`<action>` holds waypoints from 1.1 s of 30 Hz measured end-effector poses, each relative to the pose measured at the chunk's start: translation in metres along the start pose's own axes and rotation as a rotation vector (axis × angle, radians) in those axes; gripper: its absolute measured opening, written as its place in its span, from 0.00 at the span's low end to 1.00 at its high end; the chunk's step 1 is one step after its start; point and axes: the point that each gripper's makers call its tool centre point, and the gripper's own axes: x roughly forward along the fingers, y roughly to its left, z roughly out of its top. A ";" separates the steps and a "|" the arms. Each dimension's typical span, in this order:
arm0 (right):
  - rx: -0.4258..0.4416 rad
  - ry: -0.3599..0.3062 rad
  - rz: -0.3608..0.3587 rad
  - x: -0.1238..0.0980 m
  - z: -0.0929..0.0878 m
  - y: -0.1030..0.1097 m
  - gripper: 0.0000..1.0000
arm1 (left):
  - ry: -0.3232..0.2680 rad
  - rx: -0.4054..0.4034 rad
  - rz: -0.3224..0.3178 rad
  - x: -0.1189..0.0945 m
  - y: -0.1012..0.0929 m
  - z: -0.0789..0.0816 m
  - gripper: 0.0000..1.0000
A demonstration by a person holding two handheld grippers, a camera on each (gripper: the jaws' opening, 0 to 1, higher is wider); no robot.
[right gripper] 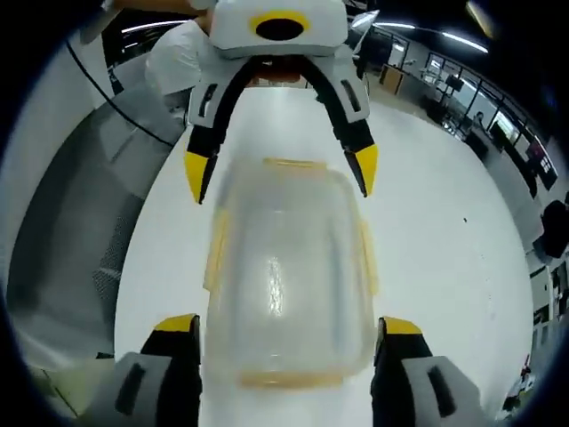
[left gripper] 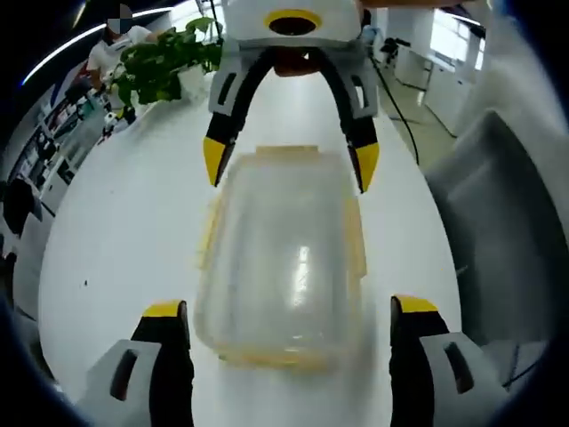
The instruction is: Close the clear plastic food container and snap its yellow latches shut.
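clear, thin-walled plastic: the container [left gripper: 283,267] sits on a white table [left gripper: 124,231], lid already resting on top, rounded-rectangle in plan with soft corners and a glossy skin that throws a bright streak of ceiling light. yellow latches [left gripper: 211,233] run along its edges as pale, translucent flaps; they look splayed outward rather than pressed flat, though motion blur makes that hard to call for certain. left gripper [left gripper: 293,334] straddles the near end in the left gripper view, jaws spread wide on either side of the box and apart from it, nothing held. right gripper [left gripper: 289,165] comes in from the far end, yellow tips parted just beyond the far corners, also released and holding nothing. in the right gripper view the same layout mirrors: container [right gripper: 286,276] between that gripper's own jaws [right gripper: 289,342], the left gripper [right gripper: 278,173] beyond, a latch [right gripper: 216,253] along the left flank. judgement on handling: looks empty, so light and likely to skate on the smooth tabletop if pushed from one side only; walls should flex under a squeeze, lid rim stiffer. best purchase seems to be pressing down on the lid near a rim to pin it, then folding each flap with a fingertip against that counter-hold. hinges on such flaps are thin; ease them, don't lever. a leafy plant [left gripper: 164,62] stands far left on the table; a grey chair back [left gripper: 507,213] is off to the right.
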 end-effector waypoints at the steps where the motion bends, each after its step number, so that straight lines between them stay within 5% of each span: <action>1: 0.010 0.006 0.001 0.000 -0.002 -0.001 0.75 | -0.023 0.005 0.020 0.001 0.002 0.002 0.82; 8: 0.006 -0.013 0.001 0.005 0.012 0.007 0.75 | -0.040 -0.004 0.026 -0.008 -0.002 -0.010 0.76; 33: -0.021 0.002 0.009 0.076 0.145 0.012 0.75 | 0.017 -0.010 0.044 -0.084 -0.003 -0.138 0.76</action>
